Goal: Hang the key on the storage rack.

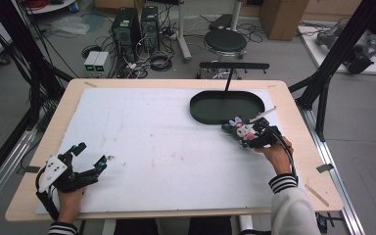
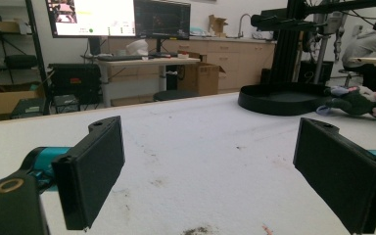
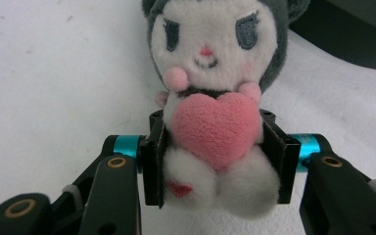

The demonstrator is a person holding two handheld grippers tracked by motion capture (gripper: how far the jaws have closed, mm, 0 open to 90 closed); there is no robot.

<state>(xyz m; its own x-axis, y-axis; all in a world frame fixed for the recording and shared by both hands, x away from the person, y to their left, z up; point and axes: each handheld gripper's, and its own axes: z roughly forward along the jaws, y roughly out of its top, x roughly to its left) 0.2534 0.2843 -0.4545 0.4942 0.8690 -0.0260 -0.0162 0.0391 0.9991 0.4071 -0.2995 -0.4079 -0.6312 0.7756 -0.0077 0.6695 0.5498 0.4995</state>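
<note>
- Right gripper (image 3: pixel 218 164) is clamping a grey-hooded white plush doll (image 3: pixel 215 98) hugging a pink heart; black oval plastic tray (image 1: pixel 227 106) is lying just beyond, centre-right.
- Left gripper (image 1: pixel 90 157) is resting lower left, jaws apart, empty, farther off.

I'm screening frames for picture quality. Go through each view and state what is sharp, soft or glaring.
High view: even light, no glare; the plush toy is small and soft in detail beside the black tray. Left gripper view: table sharp, left claw slightly soft, monitor overexposed. Right gripper view: plush face crisp, right claw arms blurred at the bottom edge.
</note>
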